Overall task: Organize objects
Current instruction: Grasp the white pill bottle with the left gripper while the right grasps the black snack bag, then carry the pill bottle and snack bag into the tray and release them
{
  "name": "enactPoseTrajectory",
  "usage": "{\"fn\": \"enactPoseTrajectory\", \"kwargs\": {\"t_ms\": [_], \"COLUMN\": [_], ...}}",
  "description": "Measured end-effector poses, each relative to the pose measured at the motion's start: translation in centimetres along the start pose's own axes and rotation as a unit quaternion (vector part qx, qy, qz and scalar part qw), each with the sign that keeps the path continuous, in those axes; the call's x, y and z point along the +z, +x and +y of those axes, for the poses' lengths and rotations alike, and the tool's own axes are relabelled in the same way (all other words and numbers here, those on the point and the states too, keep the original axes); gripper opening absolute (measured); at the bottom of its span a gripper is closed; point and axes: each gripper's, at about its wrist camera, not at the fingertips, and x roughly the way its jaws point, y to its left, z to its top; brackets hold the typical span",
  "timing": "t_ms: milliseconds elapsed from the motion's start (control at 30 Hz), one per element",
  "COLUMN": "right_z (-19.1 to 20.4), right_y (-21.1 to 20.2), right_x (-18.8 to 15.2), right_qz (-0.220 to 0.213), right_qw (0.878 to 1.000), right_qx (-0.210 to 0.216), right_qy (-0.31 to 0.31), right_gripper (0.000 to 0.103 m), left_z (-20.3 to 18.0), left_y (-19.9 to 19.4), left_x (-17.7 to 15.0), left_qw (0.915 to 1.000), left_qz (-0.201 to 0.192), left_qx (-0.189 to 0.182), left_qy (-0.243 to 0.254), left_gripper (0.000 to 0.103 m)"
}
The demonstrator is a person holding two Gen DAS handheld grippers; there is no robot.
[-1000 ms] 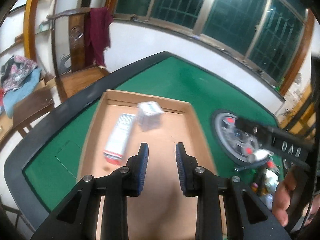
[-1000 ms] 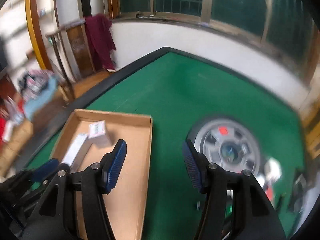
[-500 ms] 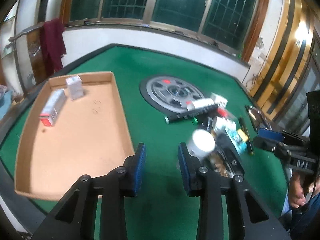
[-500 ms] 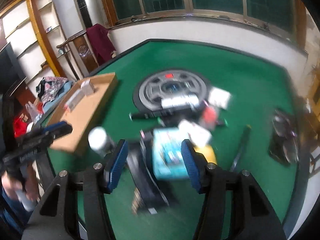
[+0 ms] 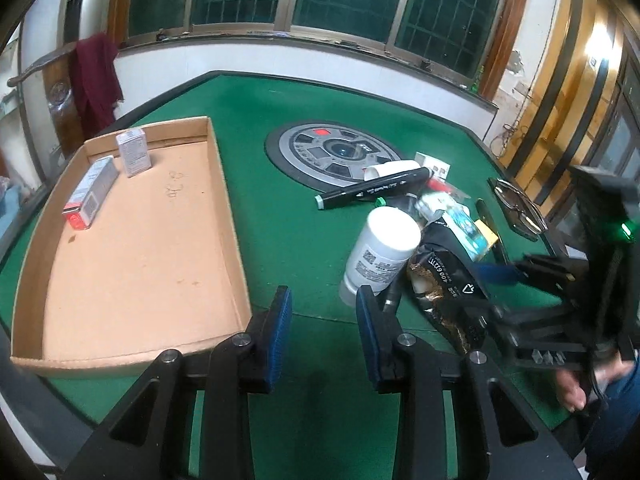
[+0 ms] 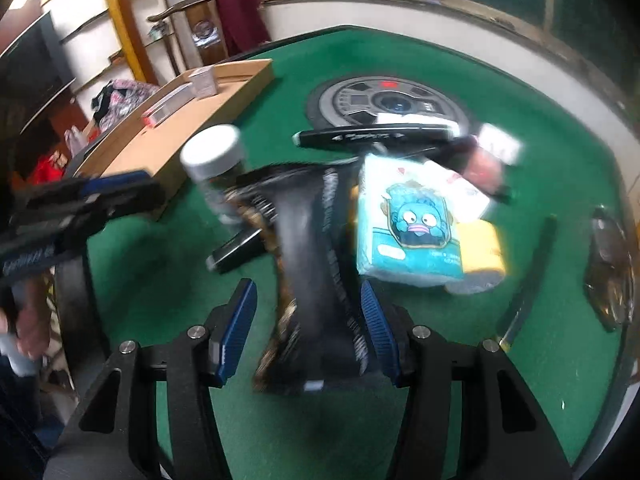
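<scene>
A cardboard tray (image 5: 232, 236) lies on the left of the green table and holds a long red-and-white box (image 5: 90, 192) and a small white box (image 5: 134, 151). A pile of objects lies to its right: a white bottle (image 5: 380, 250), a black snack bag (image 6: 316, 264), a black marker (image 5: 374, 189), a blue tissue pack (image 6: 408, 224). My left gripper (image 5: 323, 334) is open and empty, just short of the bottle. My right gripper (image 6: 308, 332) is open, with its fingers on either side of the black bag's near end.
A round grey dial (image 5: 334, 154) is set in the table's middle. Glasses (image 5: 518, 208) and a dark pen (image 6: 528, 276) lie at the right. A yellow roll (image 6: 482, 248) sits beside the tissue pack. The black table rim (image 5: 36, 412) runs along the near edge.
Both grippers have swung away from the tray toward the pile. The right gripper has closed in on the black bag; the left has come nearer the white bottle.
</scene>
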Motion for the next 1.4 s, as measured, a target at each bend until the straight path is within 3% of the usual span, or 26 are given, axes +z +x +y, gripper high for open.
{"fn": "enactPoseTrajectory", "kwargs": {"t_ms": [67, 100, 300, 367, 467, 733, 800, 833, 867, 1167, 1400], "right_z": [-0.9, -1.0, -0.8, -1.4, -1.9, -1.5, -1.6, -1.6, -1.7, -1.6, -1.4], "right_y": [0.7, 0.9, -0.1, -0.9, -1.2, -1.0, -0.9, -0.8, -0.8, -1.3, -1.7], "right_x": [0.5, 0.4, -0.6, -0.7, -0.8, -0.8, -0.9, -0.9, -0.9, -0.7, -0.7], "right_qz": [-0.010, -0.007, -0.021, -0.033, -0.036, -0.033, -0.031, -0.031, -0.031, -0.041, -0.049], "right_qw": [1.000, 1.000, 0.999, 0.998, 0.997, 0.997, 0.996, 0.996, 0.996, 0.995, 0.994], "right_qx": [0.000, 0.014, 0.021, 0.028, 0.044, 0.047, 0.048, 0.047, 0.048, 0.056, 0.071], "right_qy": [0.018, 0.019, 0.024, 0.043, 0.055, 0.060, 0.062, 0.063, 0.065, 0.069, 0.070], "right_gripper": [0.051, 0.028, 0.020, 0.019, 0.019, 0.019, 0.019, 0.019, 0.019, 0.019, 0.019], "left_z": [-0.3, -0.6, -2.3, -2.8, -3.5, -3.3, -3.2, -3.2, -3.2, -2.0, 0.8], "left_y": [0.3, 0.5, 1.4, 1.2, 0.9, 3.2, 4.1, 4.4, 4.7, 3.5, -1.1], "left_x": [0.1, 0.1, 0.1, 0.0, 0.0, 2.1, 2.5, 2.6, 2.5, 1.8, 2.4], "left_qw": [1.0000, 0.9999, 0.9982, 0.9978, 0.9972, 0.9984, 0.9992, 0.9992, 0.9993, 0.9998, 0.9975], "left_qz": [0.003, 0.005, 0.022, 0.018, 0.009, 0.004, 0.008, 0.009, 0.010, -0.006, -0.061], "left_qx": [0.000, 0.000, 0.003, -0.006, -0.006, 0.030, 0.020, 0.021, 0.025, 0.013, 0.019], "left_qy": [0.009, 0.015, 0.056, 0.064, 0.074, 0.047, 0.035, 0.031, 0.027, -0.009, -0.030], "left_gripper": [0.029, 0.029, 0.035, 0.045, 0.052, 0.052, 0.051, 0.044, 0.030, 0.029, 0.029]}}
